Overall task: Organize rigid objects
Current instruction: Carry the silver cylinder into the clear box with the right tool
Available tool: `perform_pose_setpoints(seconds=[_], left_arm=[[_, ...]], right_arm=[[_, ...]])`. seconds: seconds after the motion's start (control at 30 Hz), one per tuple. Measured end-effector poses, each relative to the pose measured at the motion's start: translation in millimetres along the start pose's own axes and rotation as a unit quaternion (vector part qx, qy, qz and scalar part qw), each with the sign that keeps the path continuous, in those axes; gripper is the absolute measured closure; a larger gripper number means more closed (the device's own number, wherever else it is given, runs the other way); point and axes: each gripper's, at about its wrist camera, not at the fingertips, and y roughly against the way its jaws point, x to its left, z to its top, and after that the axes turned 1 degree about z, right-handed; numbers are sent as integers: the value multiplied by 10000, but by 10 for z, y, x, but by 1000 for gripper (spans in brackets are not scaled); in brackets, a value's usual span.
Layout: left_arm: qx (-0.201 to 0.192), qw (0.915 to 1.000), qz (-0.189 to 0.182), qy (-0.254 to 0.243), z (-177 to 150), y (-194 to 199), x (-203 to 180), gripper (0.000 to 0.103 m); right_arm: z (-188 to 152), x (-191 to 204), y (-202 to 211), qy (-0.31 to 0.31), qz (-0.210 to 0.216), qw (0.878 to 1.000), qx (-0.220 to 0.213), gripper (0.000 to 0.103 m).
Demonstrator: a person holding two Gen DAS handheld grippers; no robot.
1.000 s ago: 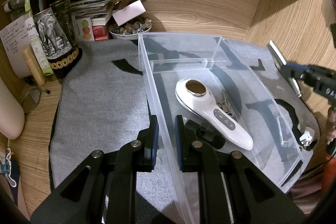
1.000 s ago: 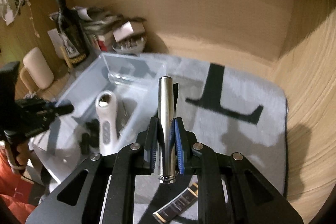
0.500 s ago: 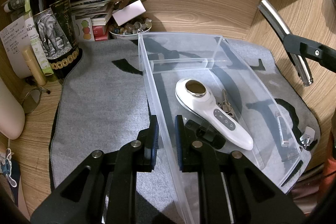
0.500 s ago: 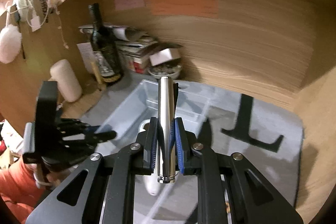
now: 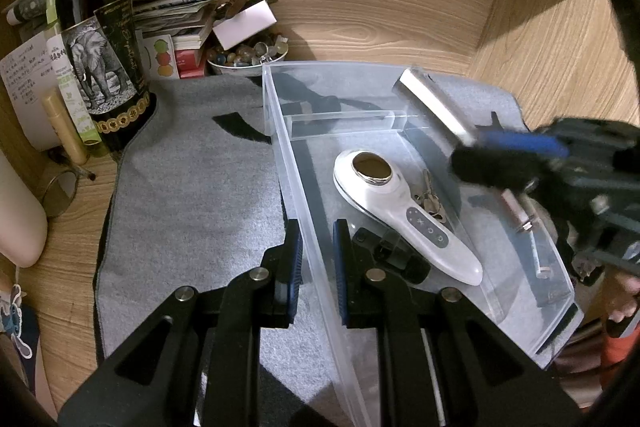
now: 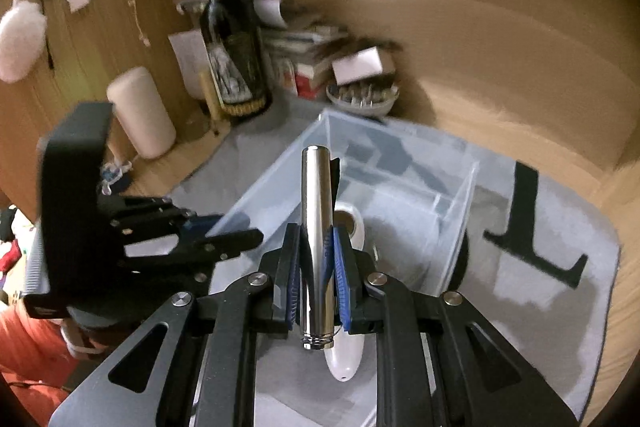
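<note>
The right gripper [image 6: 316,287] holds a shiny silver metal tube [image 6: 316,227] tight, above the clear plastic box [image 5: 440,75] the left gripper [image 5: 316,259] pinches by its wall, where a white handheld gadget [image 5: 400,215] and keys [image 5: 430,199] already lie, so dropping it in is left.

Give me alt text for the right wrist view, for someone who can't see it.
The right gripper holds a shiny metal tube in its jaws above a clear plastic bin containing a white handheld device. The left gripper is at the bin's near wall; a wine bottle stands behind.
</note>
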Motion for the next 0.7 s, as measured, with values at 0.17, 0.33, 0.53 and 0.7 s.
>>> perform_pose_setpoints(seconds=[0.17,0.33,0.53,0.7], left_arm=[[-6,10000,-20,7,-7,5,-8,90],[-18,10000,-39,18,-10,7,-6,90],[-18,10000,-42,18,-9,8,-10,90],[-20,10000,-46,27,-9,8,-9,90]], right_arm=[[-64,-11,-220,56,0,9991,421,89],[-120,13,-339,200,-11,9976,668,89],[-142,22,-465,281,-57,9955,908,89],[-158,27,-467,318,-142,9952,918,88]])
